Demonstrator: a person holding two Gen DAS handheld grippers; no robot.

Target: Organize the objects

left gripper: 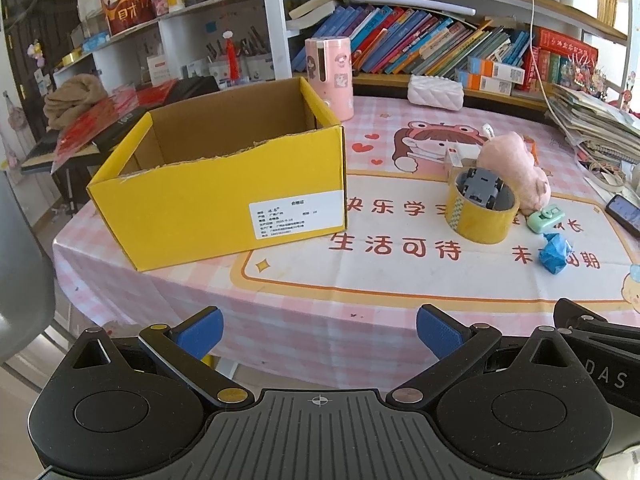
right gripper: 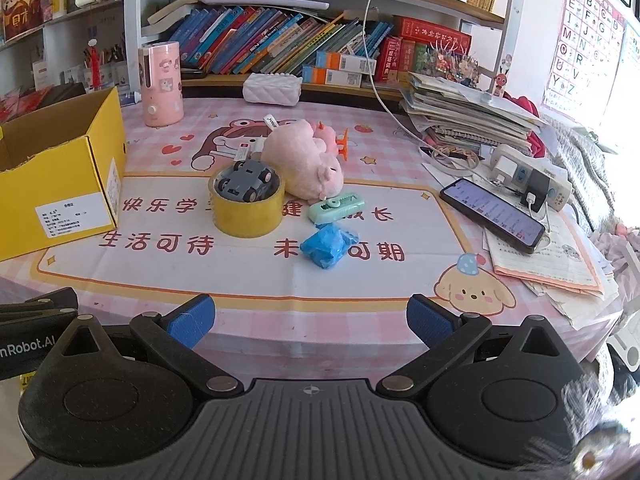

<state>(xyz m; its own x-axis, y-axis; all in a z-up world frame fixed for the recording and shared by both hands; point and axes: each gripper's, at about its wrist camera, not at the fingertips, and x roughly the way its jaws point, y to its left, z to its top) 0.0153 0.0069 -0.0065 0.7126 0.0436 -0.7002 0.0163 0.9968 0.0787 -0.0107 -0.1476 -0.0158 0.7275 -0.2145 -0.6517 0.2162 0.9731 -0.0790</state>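
Observation:
An open yellow cardboard box (left gripper: pixel 224 196) (right gripper: pixel 60 184) stands on the left of the pink table, and it looks empty. To its right a yellow tape roll (left gripper: pixel 482 216) (right gripper: pixel 247 210) holds a grey toy car (left gripper: pixel 480 188) (right gripper: pixel 246 186). A pink plush pig (left gripper: pixel 516 168) (right gripper: pixel 304 160) lies behind the roll. A mint-green small device (left gripper: pixel 545 218) (right gripper: pixel 337 207) and a crumpled blue wrapper (left gripper: pixel 555 254) (right gripper: pixel 325 247) lie in front of the pig. My left gripper (left gripper: pixel 319 330) and right gripper (right gripper: pixel 310 319) hang open at the table's near edge, holding nothing.
A pink cylinder (left gripper: pixel 330 76) (right gripper: pixel 160 84) stands behind the box. A white pouch (right gripper: pixel 272 87) lies by the bookshelf (right gripper: pixel 300 48). At the right are a phone (right gripper: pixel 492 214), a power strip (right gripper: pixel 532 180) with cables, stacked papers (right gripper: pixel 464 116) and a notebook (right gripper: pixel 548 260).

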